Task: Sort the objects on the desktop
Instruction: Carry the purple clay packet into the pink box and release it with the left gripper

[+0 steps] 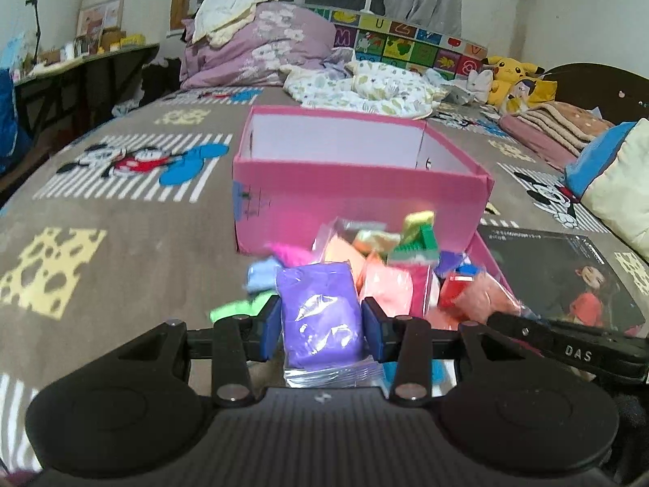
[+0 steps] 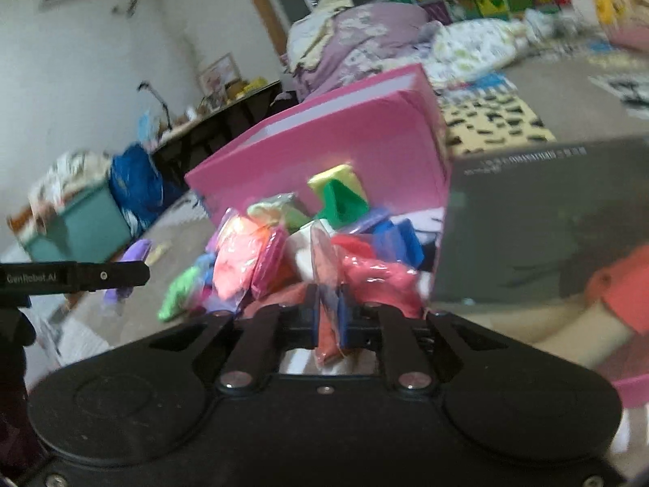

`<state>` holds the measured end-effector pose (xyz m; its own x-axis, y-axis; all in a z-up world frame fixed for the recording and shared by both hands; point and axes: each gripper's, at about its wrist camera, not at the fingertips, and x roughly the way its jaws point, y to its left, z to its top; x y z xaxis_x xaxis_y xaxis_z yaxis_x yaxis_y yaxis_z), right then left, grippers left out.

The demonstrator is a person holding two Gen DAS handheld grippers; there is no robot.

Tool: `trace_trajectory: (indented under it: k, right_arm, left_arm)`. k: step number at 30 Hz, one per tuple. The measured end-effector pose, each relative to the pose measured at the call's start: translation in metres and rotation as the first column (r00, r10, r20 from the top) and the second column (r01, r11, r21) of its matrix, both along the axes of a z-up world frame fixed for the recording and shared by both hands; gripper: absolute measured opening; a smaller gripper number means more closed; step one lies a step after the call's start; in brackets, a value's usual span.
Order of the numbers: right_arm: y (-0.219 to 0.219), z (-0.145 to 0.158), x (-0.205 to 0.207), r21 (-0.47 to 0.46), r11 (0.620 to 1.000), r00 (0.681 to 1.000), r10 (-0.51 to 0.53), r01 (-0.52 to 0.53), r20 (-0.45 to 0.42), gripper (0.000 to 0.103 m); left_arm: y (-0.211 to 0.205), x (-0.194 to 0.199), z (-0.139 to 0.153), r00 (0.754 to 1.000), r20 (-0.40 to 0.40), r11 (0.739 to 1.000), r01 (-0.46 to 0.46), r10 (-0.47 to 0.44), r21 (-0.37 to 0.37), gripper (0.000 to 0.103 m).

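Cartoon-print bedding (image 1: pixel 121 243) serves as the work surface, with a pink box (image 1: pixel 357 199) standing open in the middle of it and a heap of bright clay packets (image 1: pixel 389 268) piled against its near wall. To the right of the heap lies a dark printed board (image 1: pixel 559 280).

At the near edge of the heap, the left gripper (image 1: pixel 321 326) is clamped on a purple clay packet (image 1: pixel 320 316), its blue pads pressing the packet's two sides so the soft bag hangs upright between them. That hold suits carrying it over the near wall into the box, which looks to be the next move.

On the right side of the heap, the right gripper (image 2: pixel 329 320) has its jaws drawn nearly together, pinching the thin edge of a red clay packet (image 2: pixel 328 304). Gripping the flat seam probably gives a firmer hold than the squashy body.
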<state>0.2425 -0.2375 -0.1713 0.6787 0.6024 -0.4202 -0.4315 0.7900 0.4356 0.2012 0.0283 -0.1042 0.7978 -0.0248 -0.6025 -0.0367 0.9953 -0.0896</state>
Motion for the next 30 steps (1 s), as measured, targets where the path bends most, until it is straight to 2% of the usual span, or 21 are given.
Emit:
trace_trajectory:
  k: [7,18,23,30]
  right_arm:
    - [0.001,-0.001,-0.001,0.041,0.998,0.999,0.037,-0.037,0.001,0.008]
    - [0.003,0.002,0.005,0.043,0.996,0.997,0.082,-0.082,-0.002,0.008]
    - [0.007,0.004,0.006,0.024,0.995,0.995,0.099,-0.099,0.005,0.008]
    - [0.008,0.002,0.009,0.022,0.994,0.995,0.104,-0.104,-0.005,0.008]
  left_arm:
    - [0.000,0.025,0.021,0.999,0.036,0.999,0.004,-0.005,0.034,0.041]
    - [0.002,0.080,0.051,0.995,0.087,0.996,0.041,-0.048,0.082,0.041]
    - [0.001,0.110,0.058,0.995,0.083,0.995,0.052,-0.060,0.090,0.041]
    - [0.005,0.153,0.052,0.998,0.036,0.998,0.052,-0.054,0.047,0.041]
